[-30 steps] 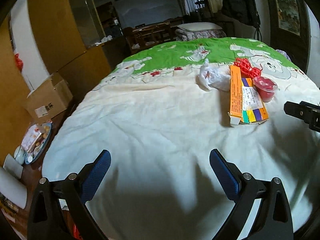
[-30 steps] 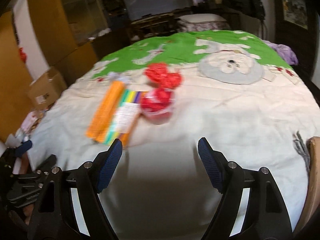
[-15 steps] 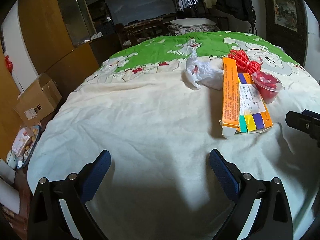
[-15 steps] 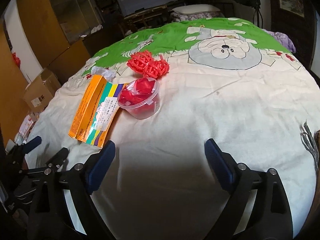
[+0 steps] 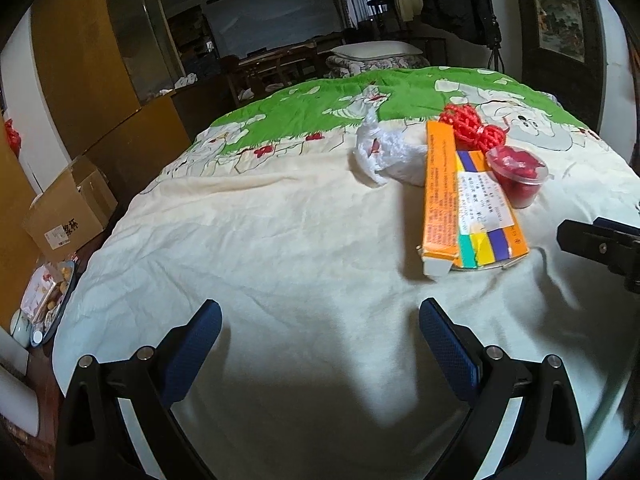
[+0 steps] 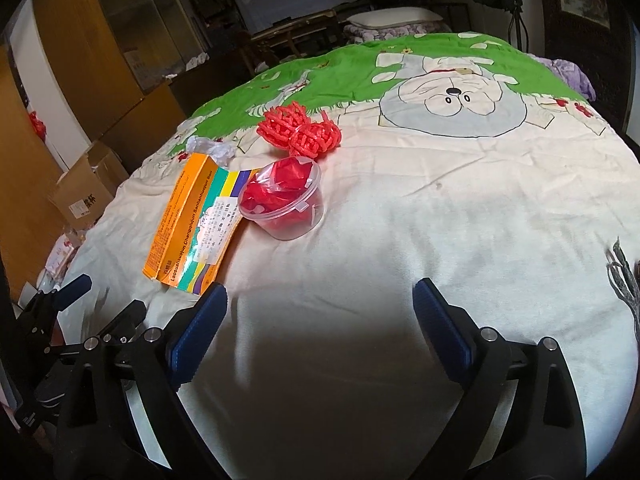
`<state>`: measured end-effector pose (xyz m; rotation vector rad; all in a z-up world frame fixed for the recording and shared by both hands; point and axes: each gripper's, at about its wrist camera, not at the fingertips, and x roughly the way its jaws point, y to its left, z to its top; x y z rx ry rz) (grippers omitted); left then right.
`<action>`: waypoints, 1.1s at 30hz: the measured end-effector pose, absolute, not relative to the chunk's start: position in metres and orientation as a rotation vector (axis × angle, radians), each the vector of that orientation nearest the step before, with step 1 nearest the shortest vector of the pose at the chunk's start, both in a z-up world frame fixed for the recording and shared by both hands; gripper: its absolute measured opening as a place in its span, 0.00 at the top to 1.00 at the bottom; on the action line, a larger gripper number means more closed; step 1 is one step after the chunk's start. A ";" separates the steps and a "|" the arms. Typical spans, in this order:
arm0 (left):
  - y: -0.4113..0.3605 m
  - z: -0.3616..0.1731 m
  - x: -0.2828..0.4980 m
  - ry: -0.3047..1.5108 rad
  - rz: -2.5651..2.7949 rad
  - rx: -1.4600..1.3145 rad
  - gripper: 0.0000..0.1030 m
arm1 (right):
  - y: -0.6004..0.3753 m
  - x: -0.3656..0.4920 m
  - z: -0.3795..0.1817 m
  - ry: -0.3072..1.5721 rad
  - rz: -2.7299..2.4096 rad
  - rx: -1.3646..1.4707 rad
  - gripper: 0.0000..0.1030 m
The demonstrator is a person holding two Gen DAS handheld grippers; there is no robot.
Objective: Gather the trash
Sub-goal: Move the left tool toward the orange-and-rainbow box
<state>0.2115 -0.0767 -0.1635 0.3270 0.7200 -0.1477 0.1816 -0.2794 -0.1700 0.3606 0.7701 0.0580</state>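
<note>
Clear round cup (image 6: 286, 205) (crinkled red inside) beside flat carton (image 6: 192, 227).

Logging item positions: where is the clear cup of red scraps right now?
The clear cup sits on the bedspread, left of centre in the right wrist view, against the orange box, before the red netting.

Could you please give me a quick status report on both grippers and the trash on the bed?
Left gripper and right gripper open, empty. Orange box, plastic cup, red netting, crumpled bag untouched. Nothing in the way.

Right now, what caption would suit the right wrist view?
Open right gripper hovers over a bedspread before box, cup and red netting.
</note>
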 end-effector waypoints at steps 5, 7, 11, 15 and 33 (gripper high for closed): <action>-0.085 -0.159 0.211 0.705 -0.169 0.331 0.06 | -0.280 0.182 -0.170 0.766 0.064 0.372 0.12; -0.088 -0.157 0.213 0.704 -0.177 0.328 0.06 | -0.281 0.181 -0.170 0.764 0.067 0.378 0.11; -0.093 -0.157 0.218 0.706 -0.186 0.331 0.06 | -0.283 0.180 -0.170 0.757 0.075 0.395 0.11; -0.096 -0.155 0.222 0.704 -0.199 0.328 0.06 | -0.292 0.177 -0.170 0.723 0.069 0.454 0.12; -0.137 -0.148 0.257 0.774 -0.433 0.199 0.06 | -0.318 0.162 -0.171 0.618 0.006 0.620 0.12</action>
